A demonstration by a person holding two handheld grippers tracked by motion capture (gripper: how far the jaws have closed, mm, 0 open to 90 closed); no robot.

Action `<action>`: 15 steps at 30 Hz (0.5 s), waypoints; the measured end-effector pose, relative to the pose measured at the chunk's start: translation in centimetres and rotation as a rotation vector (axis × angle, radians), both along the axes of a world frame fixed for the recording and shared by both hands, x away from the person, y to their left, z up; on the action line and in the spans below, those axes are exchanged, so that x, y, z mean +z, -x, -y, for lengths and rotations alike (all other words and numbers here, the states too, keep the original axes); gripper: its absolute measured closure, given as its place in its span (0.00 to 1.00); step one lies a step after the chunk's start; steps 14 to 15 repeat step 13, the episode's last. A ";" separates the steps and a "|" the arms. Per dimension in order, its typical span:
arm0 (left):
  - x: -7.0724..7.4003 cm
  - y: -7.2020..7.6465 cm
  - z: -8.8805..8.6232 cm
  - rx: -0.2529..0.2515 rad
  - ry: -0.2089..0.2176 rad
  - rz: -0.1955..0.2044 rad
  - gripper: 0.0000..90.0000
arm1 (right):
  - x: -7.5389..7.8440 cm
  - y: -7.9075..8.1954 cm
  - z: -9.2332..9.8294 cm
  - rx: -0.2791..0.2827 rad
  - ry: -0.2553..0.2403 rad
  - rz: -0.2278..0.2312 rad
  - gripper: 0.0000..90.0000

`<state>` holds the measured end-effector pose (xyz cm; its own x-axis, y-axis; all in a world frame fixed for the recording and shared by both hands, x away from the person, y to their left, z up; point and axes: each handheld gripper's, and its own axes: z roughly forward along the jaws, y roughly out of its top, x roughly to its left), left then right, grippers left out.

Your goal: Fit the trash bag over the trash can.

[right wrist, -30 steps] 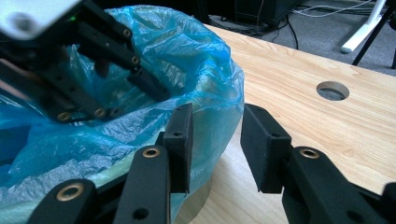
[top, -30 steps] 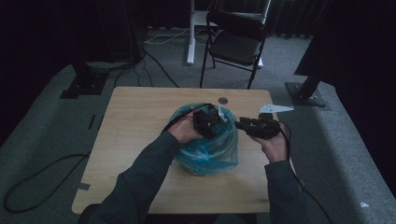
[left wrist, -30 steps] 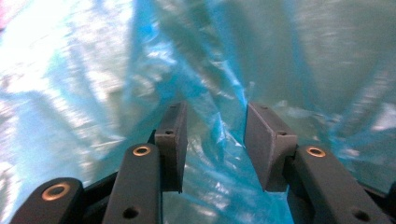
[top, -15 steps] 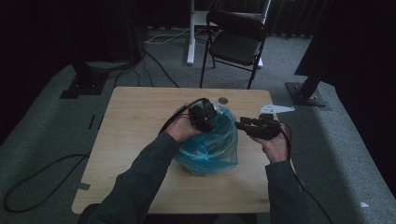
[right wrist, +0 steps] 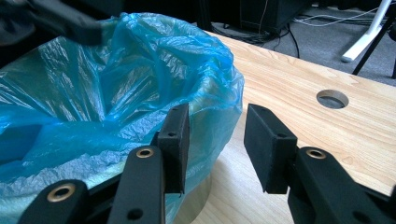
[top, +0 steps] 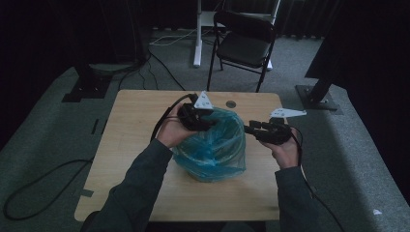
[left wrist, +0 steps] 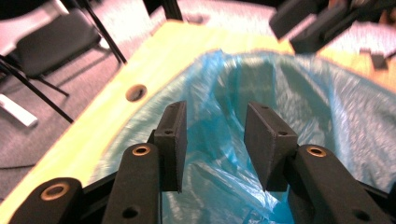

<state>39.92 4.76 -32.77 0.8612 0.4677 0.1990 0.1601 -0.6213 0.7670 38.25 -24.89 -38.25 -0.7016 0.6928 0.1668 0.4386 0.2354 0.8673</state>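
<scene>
A blue plastic bag (top: 212,145) lines a round bin in the middle of the wooden table (top: 135,125); its mouth gapes upward. My left gripper (top: 209,123) hovers at the bag's far left rim, jaws open, with crumpled bag film (left wrist: 303,93) below and beyond them and the pads touching nothing. My right gripper (top: 249,128) sits just right of the bag, pointing at it. Its jaws have just been opening and now stand open (right wrist: 215,144), the bag's rim (right wrist: 116,70) beside the left pad and bare table between them.
A round cable hole (top: 230,104) pierces the table behind the bag. A black folding chair (top: 244,43) stands on the carpet beyond the table. Cables trail from both grippers and across the floor at left. The bin's pale wall (right wrist: 196,205) shows under the bag.
My left hand has lifted and drawn back to the left, from over the bag's mouth to its far left rim. The right hand has stayed where it was.
</scene>
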 end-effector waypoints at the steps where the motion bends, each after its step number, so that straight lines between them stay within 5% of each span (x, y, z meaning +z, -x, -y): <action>1: 0.0 0.0 0.0 0.000 0.000 0.000 0.66 | 0.0 0.0 0.0 0.000 0.000 0.000 0.66; 8: 0.8 0.5 -3.8 0.079 0.130 0.044 0.66 | 0.0 0.0 0.2 -0.003 -0.002 0.001 0.66; 11: 0.5 0.6 -4.9 0.106 0.151 0.053 0.65 | 0.0 0.1 0.5 -0.008 -0.002 0.004 0.65; 12: 0.0 0.6 -6.6 0.148 0.180 0.058 0.64 | 0.0 0.1 0.6 -0.011 -0.004 0.005 0.65; 15: 0.0 0.6 -6.6 0.148 0.180 0.058 0.64 | 0.0 0.1 0.8 -0.017 -0.003 0.005 0.64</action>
